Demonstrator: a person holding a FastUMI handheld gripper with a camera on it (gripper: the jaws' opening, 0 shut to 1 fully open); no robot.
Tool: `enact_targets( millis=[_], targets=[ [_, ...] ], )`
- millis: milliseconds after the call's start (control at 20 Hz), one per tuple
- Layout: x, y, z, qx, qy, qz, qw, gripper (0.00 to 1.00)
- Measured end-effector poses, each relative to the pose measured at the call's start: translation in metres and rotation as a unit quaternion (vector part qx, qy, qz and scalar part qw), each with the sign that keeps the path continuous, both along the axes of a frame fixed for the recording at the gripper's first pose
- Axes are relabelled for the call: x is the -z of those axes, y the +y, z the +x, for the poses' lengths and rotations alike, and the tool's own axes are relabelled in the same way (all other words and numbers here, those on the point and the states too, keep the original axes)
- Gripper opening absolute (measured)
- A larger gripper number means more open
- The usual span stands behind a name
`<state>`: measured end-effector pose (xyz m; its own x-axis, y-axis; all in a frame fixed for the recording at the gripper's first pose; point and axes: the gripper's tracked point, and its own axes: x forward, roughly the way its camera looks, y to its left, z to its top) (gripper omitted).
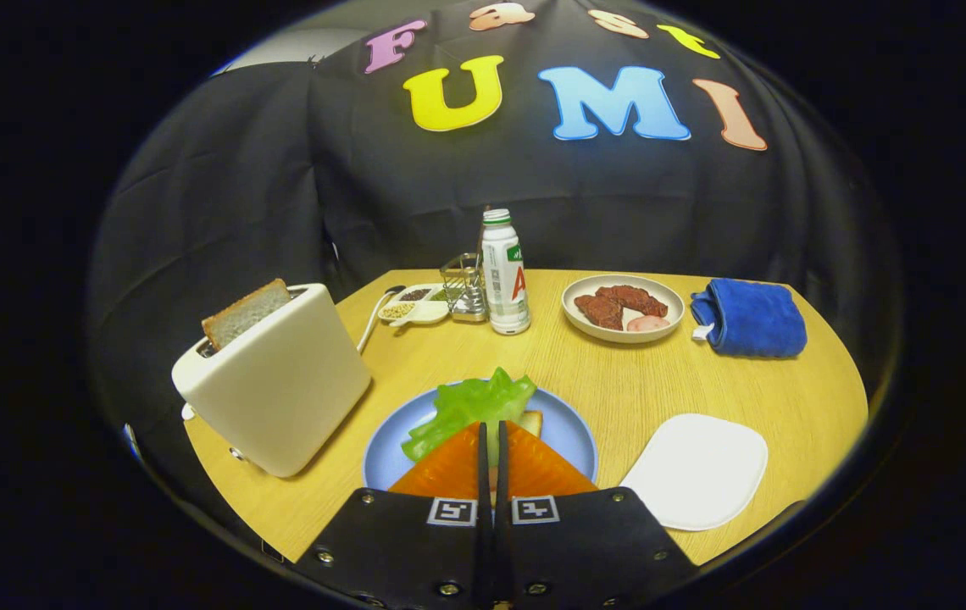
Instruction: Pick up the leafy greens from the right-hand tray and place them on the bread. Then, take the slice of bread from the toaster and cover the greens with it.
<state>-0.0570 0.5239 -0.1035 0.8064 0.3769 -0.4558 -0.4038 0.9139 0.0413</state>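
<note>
While the tongs (491, 432) sit over the blue plate (572, 436), their fingers (449, 466) are drawn together with a thin slit between them; whether they pinch the greens (470, 402) cannot be told. These greens lie at the fingertips and just beyond, on the plate, with a corner of bread (531, 421) peeking out beside them. Two square black-and-white markers sit on the tongs' body. Near the plate on one side lies a white tray (697, 470), bare. On the other side stands the cream toaster (275, 385), tilted in this view, with a bread slice (244, 313) sticking up from its slot.

Farther across the wooden surface (619, 381), a white bottle (504, 275) with a green cap stands upright; its label shows a red letter A and a green patch, the rest too small to read. Touching it is a small wire holder (463, 288), and next to that a divided dish (415, 305) of seeds with a spoon (374, 315). Well apart from these, a bowl (623, 307) holds dark red meat pieces, and a folded blue cloth (750, 318) lies beside it.
</note>
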Motion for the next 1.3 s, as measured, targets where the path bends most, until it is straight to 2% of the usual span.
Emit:
enact_targets(
  millis=[400,600,800,850,950,1000,1050,1150,1300],
  targets=[
    [0.033,-0.006,-0.014,-0.003,0.032,-0.021,0.999,0.01],
    [0.025,-0.019,-0.005,0.016,0.016,-0.032,0.999,0.13],
    [0.025,-0.019,-0.005,0.007,0.017,-0.036,0.999,0.17],
    [0.022,-0.022,-0.005,0.011,0.009,-0.039,0.999,0.29],
    [0.016,-0.031,-0.006,0.024,-0.009,-0.048,0.999,0.45],
    [0.011,-0.036,-0.005,0.031,-0.022,-0.052,0.998,0.45],
    [0.005,-0.036,-0.007,0.031,-0.033,-0.049,0.998,0.54],
    [-0.005,-0.029,-0.013,0.022,-0.052,-0.031,0.998,0.58],
    [-0.030,-0.013,-0.025,0.011,-0.100,-0.007,0.995,0.58]
  ],
)
